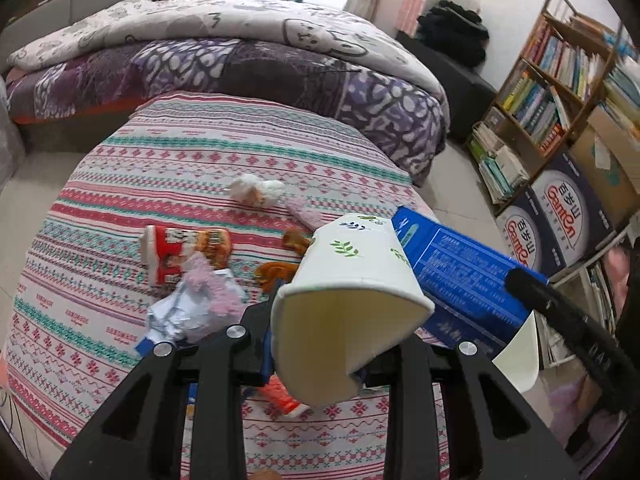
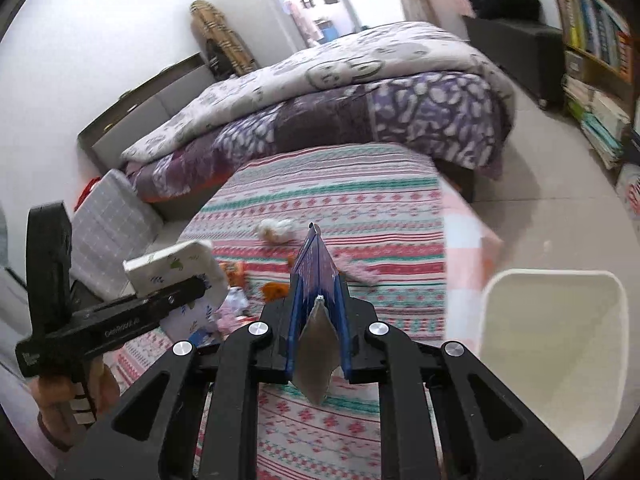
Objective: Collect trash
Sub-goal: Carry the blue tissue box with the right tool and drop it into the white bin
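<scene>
The left gripper (image 1: 320, 356) is clamped on a squashed paper cup (image 1: 348, 308), its open mouth toward the camera. The right gripper (image 2: 318, 336) pinches a flattened blue box (image 2: 316, 276), held edge-on above the striped cloth (image 2: 360, 184). A white bin (image 2: 560, 344) stands at about four o'clock of that gripper in the right wrist view, and what shows of its inside looks bare. So two pieces are lifted but not yet dropped. Left on the cloth are a crumpled tissue (image 1: 256, 190) at twelve o'clock of the cup, a red snack wrapper (image 1: 180, 250) at ten, crumpled foil (image 1: 180, 312) at nine, and orange scraps (image 1: 276, 274).
</scene>
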`<state>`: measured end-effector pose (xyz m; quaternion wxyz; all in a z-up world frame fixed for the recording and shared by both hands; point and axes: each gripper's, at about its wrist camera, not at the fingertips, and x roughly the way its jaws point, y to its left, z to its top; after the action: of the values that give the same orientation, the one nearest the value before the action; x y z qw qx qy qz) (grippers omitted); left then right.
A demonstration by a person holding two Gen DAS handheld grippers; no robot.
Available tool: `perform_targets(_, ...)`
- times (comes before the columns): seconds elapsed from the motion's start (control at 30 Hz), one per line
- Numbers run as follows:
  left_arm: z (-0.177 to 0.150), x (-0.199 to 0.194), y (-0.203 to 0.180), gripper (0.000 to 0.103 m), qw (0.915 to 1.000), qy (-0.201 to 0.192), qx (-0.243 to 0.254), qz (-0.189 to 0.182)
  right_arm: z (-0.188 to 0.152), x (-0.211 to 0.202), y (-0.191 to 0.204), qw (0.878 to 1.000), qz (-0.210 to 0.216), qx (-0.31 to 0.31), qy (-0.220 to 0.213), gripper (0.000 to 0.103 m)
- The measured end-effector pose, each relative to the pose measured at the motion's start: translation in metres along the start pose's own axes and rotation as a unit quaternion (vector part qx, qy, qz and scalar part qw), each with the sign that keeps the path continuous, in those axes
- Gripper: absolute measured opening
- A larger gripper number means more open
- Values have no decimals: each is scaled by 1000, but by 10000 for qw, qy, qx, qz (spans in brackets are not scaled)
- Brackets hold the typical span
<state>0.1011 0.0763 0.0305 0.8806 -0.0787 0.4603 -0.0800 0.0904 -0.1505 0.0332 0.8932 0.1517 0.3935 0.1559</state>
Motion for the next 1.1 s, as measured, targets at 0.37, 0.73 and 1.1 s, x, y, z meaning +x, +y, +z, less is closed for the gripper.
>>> perform_targets(0.37,-15,24,-54,29,9979,118,611,-196,-2,-36,-79,9895,-1279,679,-18,15)
perform_targets(0.73,-34,40,-112,30,9924,311,974,-685,-5,-64,-139,9625,-2382,1299,23,57)
perform_targets(1.1,-60,62,-187,31,9851,641,1356,-841,-2,-97,-168,9474,-2795,1534,-293,91)
